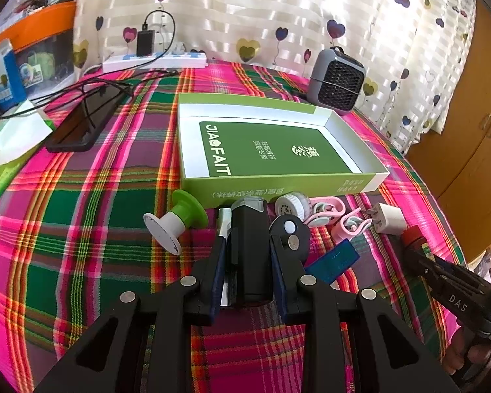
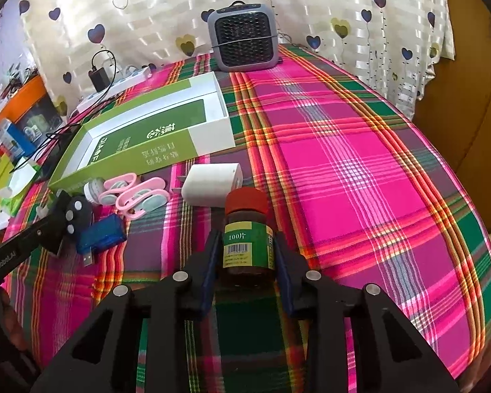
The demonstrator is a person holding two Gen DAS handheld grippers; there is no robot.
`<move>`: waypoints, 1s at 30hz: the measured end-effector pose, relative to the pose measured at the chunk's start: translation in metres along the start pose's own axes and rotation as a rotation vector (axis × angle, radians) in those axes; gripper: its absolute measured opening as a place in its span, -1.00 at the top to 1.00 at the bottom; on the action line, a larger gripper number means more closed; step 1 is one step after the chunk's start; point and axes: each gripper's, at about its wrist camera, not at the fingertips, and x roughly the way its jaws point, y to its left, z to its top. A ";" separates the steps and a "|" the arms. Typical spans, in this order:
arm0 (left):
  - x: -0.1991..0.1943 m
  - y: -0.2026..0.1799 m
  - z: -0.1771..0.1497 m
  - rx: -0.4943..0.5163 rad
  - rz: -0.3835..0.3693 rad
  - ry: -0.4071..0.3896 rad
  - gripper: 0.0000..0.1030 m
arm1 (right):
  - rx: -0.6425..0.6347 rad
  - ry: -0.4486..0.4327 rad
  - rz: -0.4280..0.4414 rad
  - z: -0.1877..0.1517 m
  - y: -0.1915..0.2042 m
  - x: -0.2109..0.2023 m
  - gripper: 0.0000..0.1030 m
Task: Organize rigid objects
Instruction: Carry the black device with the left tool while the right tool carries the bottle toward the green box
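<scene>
The green box [image 1: 278, 183] holds nothing but its printed insert, so the sorting has barely begun: the left gripper [image 1: 248, 249] is clamped on a black device [image 1: 250, 245], the right gripper [image 2: 245, 255] seemingly on a brown pill bottle [image 2: 247, 232], while charger [image 2: 212, 181], pink clips [image 2: 137, 193] and blue USB stick [image 2: 103, 232] lie on the tablecloth [image 2: 343, 163] beside it

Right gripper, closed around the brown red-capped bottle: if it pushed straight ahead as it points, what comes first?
Probably the white charger cube, lying just past the brown red-capped bottle held in the right gripper; depth is unclear, so the bottle might clear it.
</scene>
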 end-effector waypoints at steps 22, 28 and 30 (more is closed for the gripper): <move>-0.025 -0.007 0.021 0.023 -0.021 -0.036 0.52 | -0.034 -0.073 0.064 0.016 0.009 -0.027 0.36; -0.024 -0.009 0.036 0.022 -0.038 -0.039 0.52 | -0.070 -0.103 0.103 0.039 0.019 -0.033 0.36; -0.019 -0.008 0.044 0.024 -0.035 -0.031 0.52 | -0.086 -0.109 0.111 0.046 0.023 -0.032 0.36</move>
